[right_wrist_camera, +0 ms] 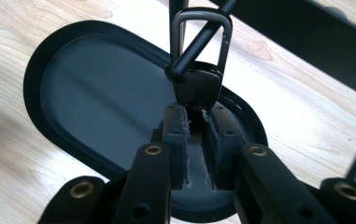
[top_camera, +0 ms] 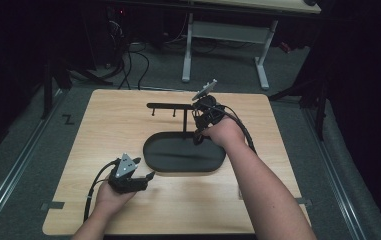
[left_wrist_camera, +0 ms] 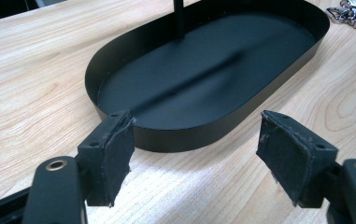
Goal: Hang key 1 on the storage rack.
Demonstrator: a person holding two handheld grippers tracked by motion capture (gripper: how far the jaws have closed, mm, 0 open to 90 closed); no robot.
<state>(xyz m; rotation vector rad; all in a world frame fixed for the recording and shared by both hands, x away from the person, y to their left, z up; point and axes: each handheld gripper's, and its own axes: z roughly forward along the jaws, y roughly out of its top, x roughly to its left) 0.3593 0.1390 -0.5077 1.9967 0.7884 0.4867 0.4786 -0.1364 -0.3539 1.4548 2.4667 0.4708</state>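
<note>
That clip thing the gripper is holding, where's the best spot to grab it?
By its solid lower body, as the right gripper does now, coming from below. The clip has an open metal loop on top, which must stay free to slip over the stand's peg.

an oval tray (top_camera: 184, 159) sits on the table (top_camera: 128, 210) near its middle, a little toward the right edge. a post stands in the tray's far part and carries a crossbar (top_camera: 170, 106) that reaches left over the table behind the tray. the left gripper (top_camera: 137, 176) rests on the table just before the tray's left end. the right gripper (top_camera: 198, 136) hangs above the tray's far right part, by the post, with a clip (right_wrist_camera: 199, 70) hooked over a peg.
</note>
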